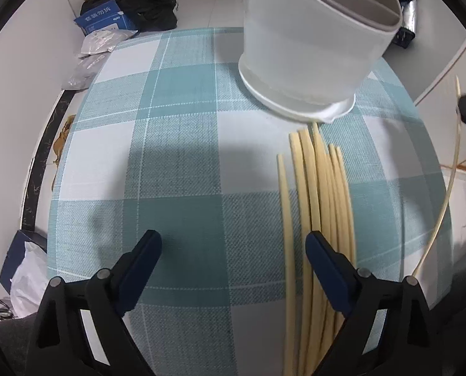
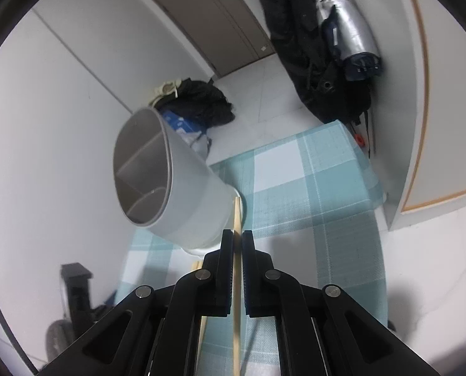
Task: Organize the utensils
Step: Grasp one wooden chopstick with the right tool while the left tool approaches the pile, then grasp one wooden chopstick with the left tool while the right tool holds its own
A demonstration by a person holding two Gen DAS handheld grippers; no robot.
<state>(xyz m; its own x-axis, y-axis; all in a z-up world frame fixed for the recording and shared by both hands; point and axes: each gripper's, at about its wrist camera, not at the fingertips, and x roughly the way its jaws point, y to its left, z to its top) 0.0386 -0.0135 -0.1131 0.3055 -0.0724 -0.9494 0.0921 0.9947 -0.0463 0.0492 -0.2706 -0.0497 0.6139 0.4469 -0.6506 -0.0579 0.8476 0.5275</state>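
Where fingers (image 2: 222,269) clamp it, chopstick (image 2: 237,216) seems partly hidden.

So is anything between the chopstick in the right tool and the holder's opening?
Nothing visible. The right tool is shut on one chopstick, whose tip lies against the holder's outer wall in the right wrist view. The holder's open mouth is bare, with only its dividers inside.

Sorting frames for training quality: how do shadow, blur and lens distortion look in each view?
Left wrist view: sharp; a broad soft shadow on the checked tablecloth ahead of the open left claw; chopsticks bow with fisheye curvature. Right wrist view: slightly soft; the utensil holder looks tilted by distortion.
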